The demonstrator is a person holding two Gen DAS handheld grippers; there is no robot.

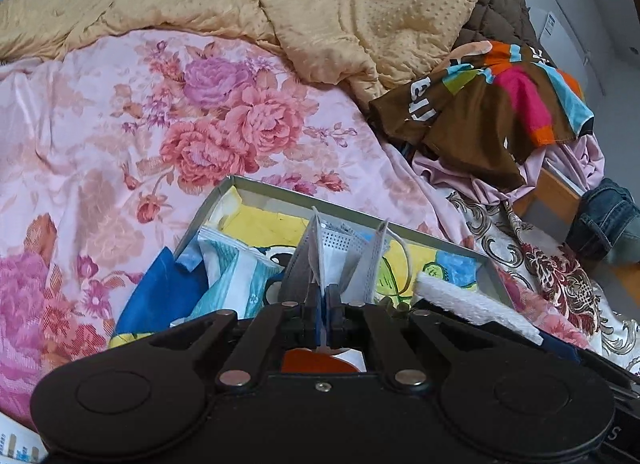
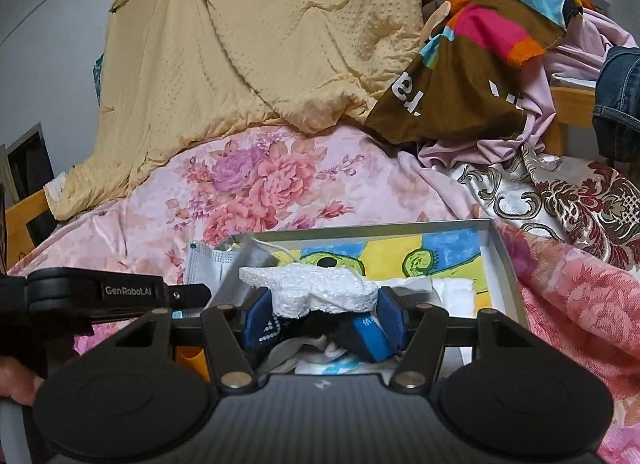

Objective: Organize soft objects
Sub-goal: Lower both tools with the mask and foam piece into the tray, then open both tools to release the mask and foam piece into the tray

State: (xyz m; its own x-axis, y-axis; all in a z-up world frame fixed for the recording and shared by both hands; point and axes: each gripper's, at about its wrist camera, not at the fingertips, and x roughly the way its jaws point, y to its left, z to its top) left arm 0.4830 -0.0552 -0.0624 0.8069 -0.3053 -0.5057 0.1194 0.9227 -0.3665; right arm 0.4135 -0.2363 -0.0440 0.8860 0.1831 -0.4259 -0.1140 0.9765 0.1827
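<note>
1. We see the floral bedspread point(image 1: 120, 152) under the grey box point(image 2: 502, 264).
2. Our right gripper point(image 2: 324, 304), half open, clamps a white foam piece point(image 2: 320, 288) over the box.
3. Our left gripper point(image 1: 326, 296), nearly closed, pinches a face mask point(image 1: 336, 252) above the box.

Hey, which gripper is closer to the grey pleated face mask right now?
Left. The left gripper has its jaws shut on the grey pleated face mask over the shallow grey box. The right gripper sits beside it, around a white fluffy cloth.
</note>
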